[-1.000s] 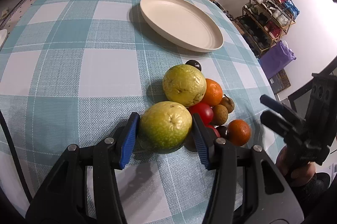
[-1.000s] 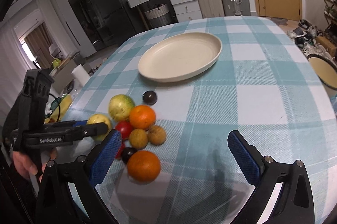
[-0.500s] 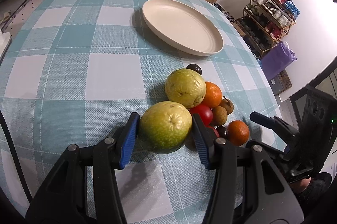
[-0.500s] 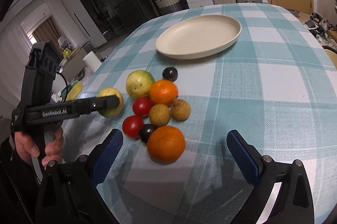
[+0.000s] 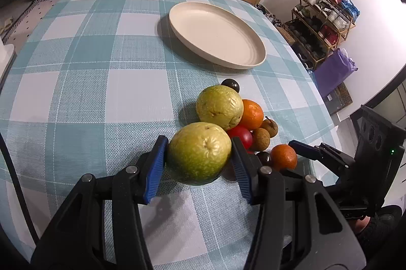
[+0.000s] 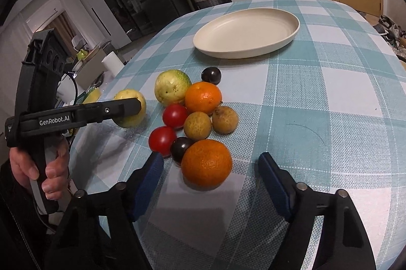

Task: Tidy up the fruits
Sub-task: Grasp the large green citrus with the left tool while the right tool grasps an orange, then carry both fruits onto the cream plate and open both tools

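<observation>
The left gripper (image 5: pixel 199 163) is closed on a green-yellow guava (image 5: pixel 199 153): both blue pads (image 5: pixel 154 168) press its sides, the jaws standing about a third apart, and the fruit sits low on the table (image 5: pixel 83 92). From the right wrist view a hand (image 6: pixel 38 168) grips that tool's handle, and one black finger lies across the held guava (image 6: pixel 130 112).

The right gripper (image 6: pixel 213 176) is closing, its jaws wide apart, with the nearest orange (image 6: pixel 206 165) between the pads (image 6: pixel 149 176). Neither pad touches it; a gap shows on each side, and the orange rests on the table (image 6: pixel 330 97).

Just beyond the right gripper's tips lie a dark plum (image 6: pixel 180 148), touching the orange, and a red tomato (image 6: pixel 162 139) to its left. Farther out sit two brown longan-like fruits (image 6: pixel 198 125), a second tomato (image 6: pixel 175 115) and a second orange (image 6: pixel 203 97). Past those are a second guava (image 6: pixel 172 86) and another dark plum (image 6: pixel 211 75).

Well beyond the cluster, straight ahead of both grippers, an oval cream plate (image 6: pixel 247 32) rests on the checked cloth, holding no fruit.
</observation>
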The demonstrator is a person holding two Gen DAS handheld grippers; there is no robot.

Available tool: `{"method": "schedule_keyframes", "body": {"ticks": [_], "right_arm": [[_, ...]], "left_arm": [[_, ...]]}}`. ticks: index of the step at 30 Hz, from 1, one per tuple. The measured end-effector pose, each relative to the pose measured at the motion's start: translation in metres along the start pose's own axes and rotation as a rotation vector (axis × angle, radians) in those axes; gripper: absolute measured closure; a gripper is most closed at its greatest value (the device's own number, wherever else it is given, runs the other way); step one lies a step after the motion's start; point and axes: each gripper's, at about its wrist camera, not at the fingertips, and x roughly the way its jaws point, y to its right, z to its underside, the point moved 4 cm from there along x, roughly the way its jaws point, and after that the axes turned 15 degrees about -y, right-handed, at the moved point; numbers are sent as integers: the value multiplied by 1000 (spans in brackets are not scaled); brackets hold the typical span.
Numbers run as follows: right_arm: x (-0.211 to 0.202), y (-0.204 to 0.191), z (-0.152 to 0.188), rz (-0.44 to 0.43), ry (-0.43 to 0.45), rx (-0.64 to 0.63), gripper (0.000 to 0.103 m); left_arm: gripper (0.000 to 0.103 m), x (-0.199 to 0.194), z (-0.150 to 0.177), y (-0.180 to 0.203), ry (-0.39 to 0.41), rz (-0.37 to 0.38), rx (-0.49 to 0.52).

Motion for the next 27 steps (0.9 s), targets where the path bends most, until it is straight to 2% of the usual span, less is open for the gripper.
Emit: {"method": "schedule_keyframes", "body": {"ticks": [5, 7, 10, 13, 19, 27], "right_arm": [[-1, 2, 0, 2, 5, -1, 38], [0, 1, 1, -9, -2, -8, 52], [0, -2, 3, -25, -3, -31, 62], [-1, -3, 4, -10, 1, -48, 62], [-13, 0, 2, -36, 39, -43, 63], [-40, 11, -19, -69, 124, -3, 63]], "left_arm": [[56, -2, -1, 2, 3, -4, 5], [56, -4, -1, 3, 6, -6, 8], [56, -6, -2, 4, 10, -10, 12], [56, -9, -4, 5, 17, -16, 13], [56, -10, -13, 1, 24, -31, 9], [56, -17, -39, -2, 50, -16, -3]]}}
